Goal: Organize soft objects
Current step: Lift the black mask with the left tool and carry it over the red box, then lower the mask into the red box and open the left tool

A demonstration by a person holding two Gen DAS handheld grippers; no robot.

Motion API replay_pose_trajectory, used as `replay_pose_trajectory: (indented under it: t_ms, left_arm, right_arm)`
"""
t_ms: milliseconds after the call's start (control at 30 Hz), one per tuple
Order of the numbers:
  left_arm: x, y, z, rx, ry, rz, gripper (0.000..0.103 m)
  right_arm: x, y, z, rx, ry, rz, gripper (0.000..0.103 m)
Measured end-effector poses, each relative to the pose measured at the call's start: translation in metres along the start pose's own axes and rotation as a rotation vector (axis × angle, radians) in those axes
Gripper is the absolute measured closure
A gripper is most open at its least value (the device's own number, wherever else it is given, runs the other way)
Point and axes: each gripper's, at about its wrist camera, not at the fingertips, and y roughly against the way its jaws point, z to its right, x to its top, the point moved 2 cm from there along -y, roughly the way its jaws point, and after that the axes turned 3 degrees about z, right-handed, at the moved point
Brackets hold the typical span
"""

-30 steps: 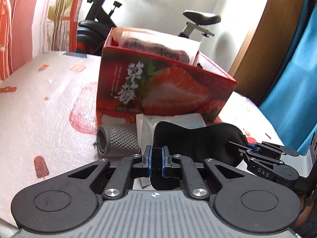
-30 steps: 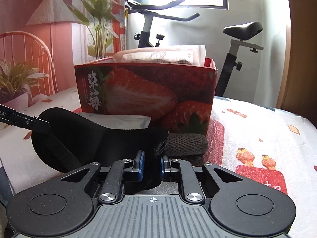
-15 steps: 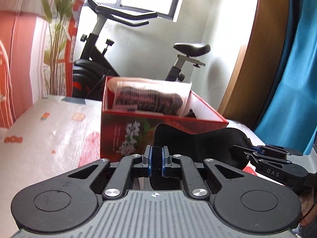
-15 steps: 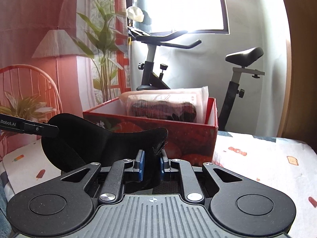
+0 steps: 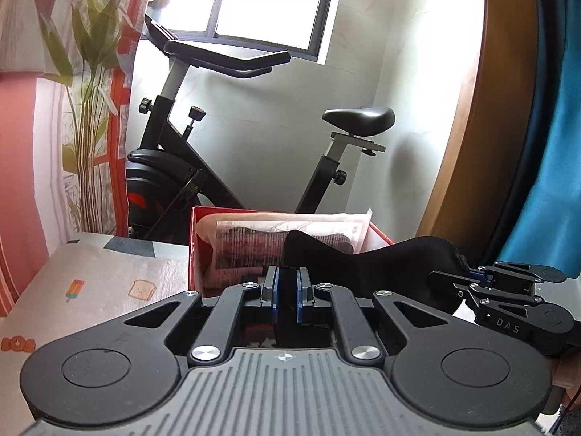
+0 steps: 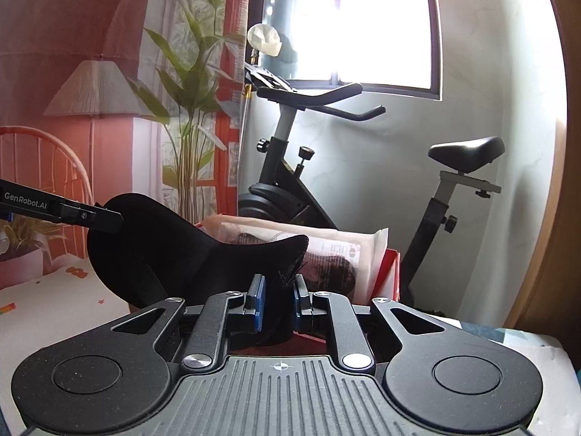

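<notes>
Now the left gripper pinches one end of a black soft pad, and the right gripper clamps the other end, so it spans between them. Beyond, at twelve o'clock, a red box holds a plastic-wrapped dark bundle; an exercise bike stands behind.
</notes>
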Motion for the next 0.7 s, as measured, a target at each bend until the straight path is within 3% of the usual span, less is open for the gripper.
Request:
replay_pose_trajectory:
  t_ms: [367, 567, 700]
  left_arm:
    - [0.029, -0.086, -0.015, 0.096, -0.073, -0.009, 0.093]
    - [0.021, -0.122, -0.021, 0.133, -0.065, -0.103, 0.093]
    - [0.015, -0.132, -0.024, 0.108, -0.056, -0.177, 0.092]
  right_arm:
    - [0.014, -0.098, 0.024, -0.089, 0.059, -0.045, 0.089]
    - [-0.002, -0.141, 0.026, -0.116, 0.086, -0.151, 0.089]
    - [-0.011, -0.155, 0.031, -0.113, 0.065, -0.256, 0.089]
